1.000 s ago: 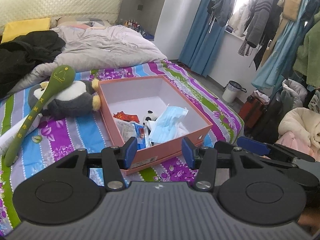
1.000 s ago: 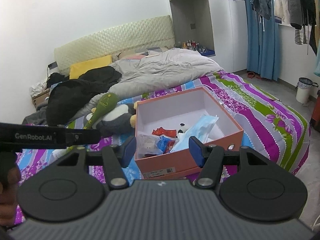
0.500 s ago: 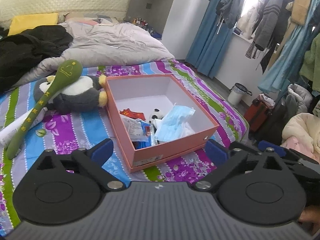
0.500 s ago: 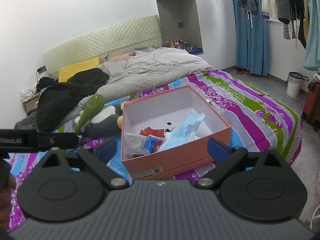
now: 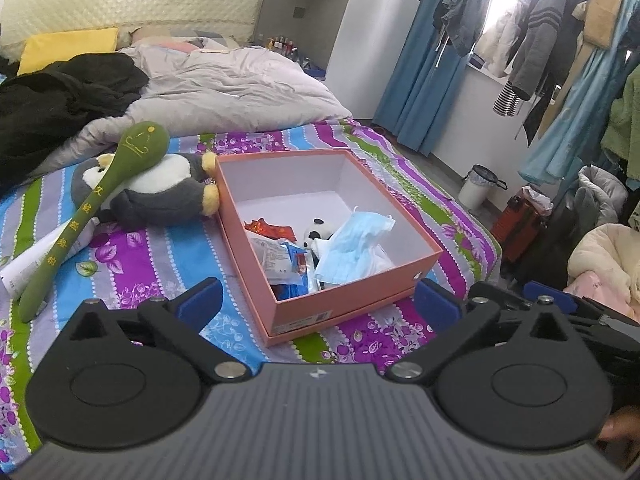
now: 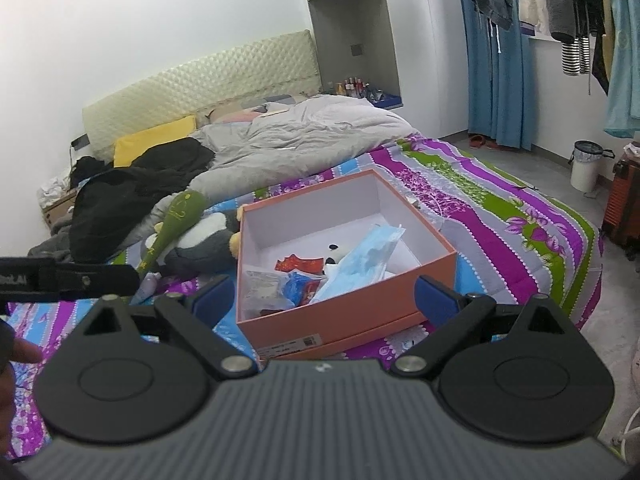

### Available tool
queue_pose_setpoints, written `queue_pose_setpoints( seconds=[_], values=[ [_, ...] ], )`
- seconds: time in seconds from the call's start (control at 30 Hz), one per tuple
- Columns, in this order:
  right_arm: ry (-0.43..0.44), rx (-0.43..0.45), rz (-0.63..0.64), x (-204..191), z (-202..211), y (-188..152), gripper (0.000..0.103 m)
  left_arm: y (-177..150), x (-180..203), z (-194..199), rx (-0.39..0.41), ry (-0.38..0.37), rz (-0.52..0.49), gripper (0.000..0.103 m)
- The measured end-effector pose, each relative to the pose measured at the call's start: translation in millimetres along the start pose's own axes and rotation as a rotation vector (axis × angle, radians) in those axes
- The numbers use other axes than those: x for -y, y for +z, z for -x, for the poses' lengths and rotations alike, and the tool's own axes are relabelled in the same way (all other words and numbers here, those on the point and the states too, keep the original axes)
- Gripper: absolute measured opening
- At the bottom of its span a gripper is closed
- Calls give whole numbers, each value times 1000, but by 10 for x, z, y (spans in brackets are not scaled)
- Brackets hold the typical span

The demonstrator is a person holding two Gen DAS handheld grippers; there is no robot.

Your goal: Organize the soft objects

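An open orange box (image 5: 352, 300) (image 6: 360, 312) sits on the striped bedspread. It holds a blue face mask (image 5: 352, 248) (image 6: 368, 256), a small panda toy (image 5: 316, 234), and snack packets (image 5: 276, 260). A grey penguin plush (image 5: 160, 196) (image 6: 204, 240) lies left of the box, touching it, with a green soft spoon-shaped toy (image 5: 92, 208) (image 6: 172, 224) across it. My left gripper (image 5: 318, 304) is open and empty, near the box's front. My right gripper (image 6: 326, 300) is open and empty, also before the box.
A grey duvet (image 5: 224, 92) and black clothes (image 5: 60, 96) lie at the head of the bed. A white tube (image 5: 24, 268) lies by the green toy. Clothes hang at the right, with a bin (image 5: 478, 188) and suitcase (image 5: 520, 216) on the floor.
Both grippers have opened wide from a narrow gap. Both have drawn back a little from the box and risen slightly. Nothing on the bed has moved.
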State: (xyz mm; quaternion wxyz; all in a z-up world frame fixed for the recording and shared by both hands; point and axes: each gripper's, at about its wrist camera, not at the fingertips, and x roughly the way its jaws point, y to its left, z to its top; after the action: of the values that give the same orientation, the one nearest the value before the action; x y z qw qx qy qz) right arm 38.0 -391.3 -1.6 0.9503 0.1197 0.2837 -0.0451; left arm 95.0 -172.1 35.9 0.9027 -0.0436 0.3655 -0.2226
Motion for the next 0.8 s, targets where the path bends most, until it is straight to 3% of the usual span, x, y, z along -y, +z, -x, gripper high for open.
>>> queue_pose_setpoints(
  seconds=[0.8],
  values=[
    [9, -15, 16, -59, -17, -26, 99, -9, -61, 50, 18, 27, 19, 103]
  ],
)
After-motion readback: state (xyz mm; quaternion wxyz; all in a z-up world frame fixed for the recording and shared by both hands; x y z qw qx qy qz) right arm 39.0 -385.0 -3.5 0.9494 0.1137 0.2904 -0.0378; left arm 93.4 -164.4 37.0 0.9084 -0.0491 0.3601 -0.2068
